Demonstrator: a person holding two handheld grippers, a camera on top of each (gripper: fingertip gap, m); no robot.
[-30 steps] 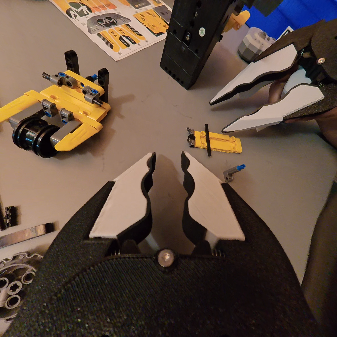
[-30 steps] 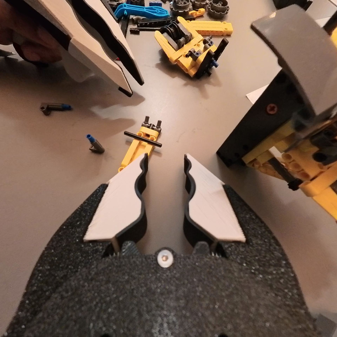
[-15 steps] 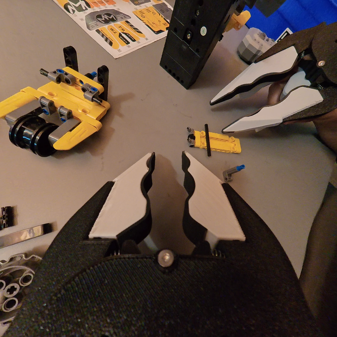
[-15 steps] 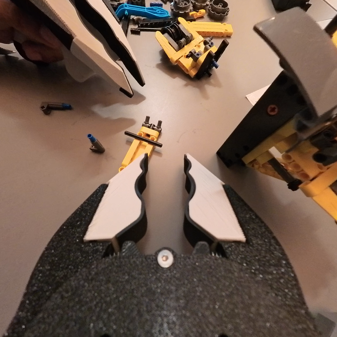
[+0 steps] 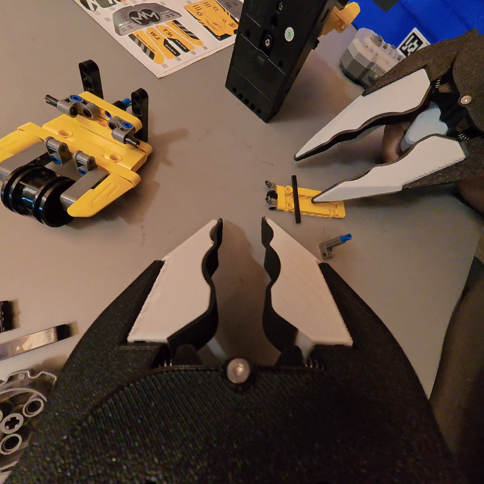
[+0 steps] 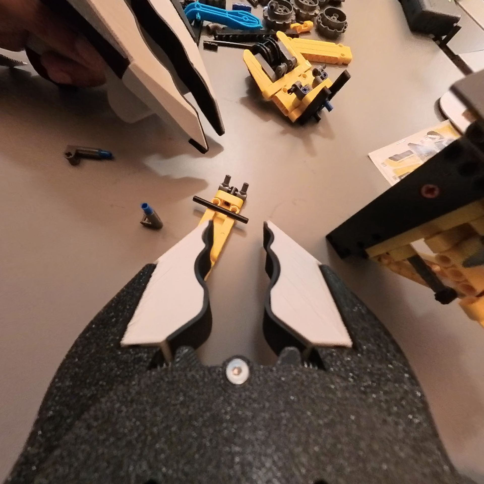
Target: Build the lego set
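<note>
Left wrist view: my left gripper (image 5: 241, 225) hangs spread and empty over the grey table (image 5: 204, 167). Landmark is the small yellow plate (image 5: 306, 201), flat on the table w/ a loose black axle (image 5: 296, 199) lying across it and grey pins at its end. That plate sits just ahead and to the right of my left tips, not touching them. My right gripper (image 5: 303, 179) comes in from the plate's far right, spread, w/ its lower fingertip over the plate, seemingly touching it. A grey-and-blue connector (image 5: 332, 246) lies near the plate, on my side. The yellow wheeled assembly (image 5: 70, 157) is well left of the plate; the black block (image 5: 267, 55) and sticker sheet (image 5: 167, 28) are beyond it.

Right wrist view: right gripper (image 6: 237, 225) is spread, nothing pinched. The plate (image 6: 222, 222) runs under its left finger, axle (image 6: 220, 211) just past the tips. Left gripper (image 6: 207, 141) hovers spread beyond the plate, to the left.

Risk, as I judge it: the axle isn't seated, so a nudge from a fingertip could roll it off. The thin plate lies flat, so closing could skate it sideways.

Pose: both grippers angle down at the table, pointing toward each other across the plate.
</note>
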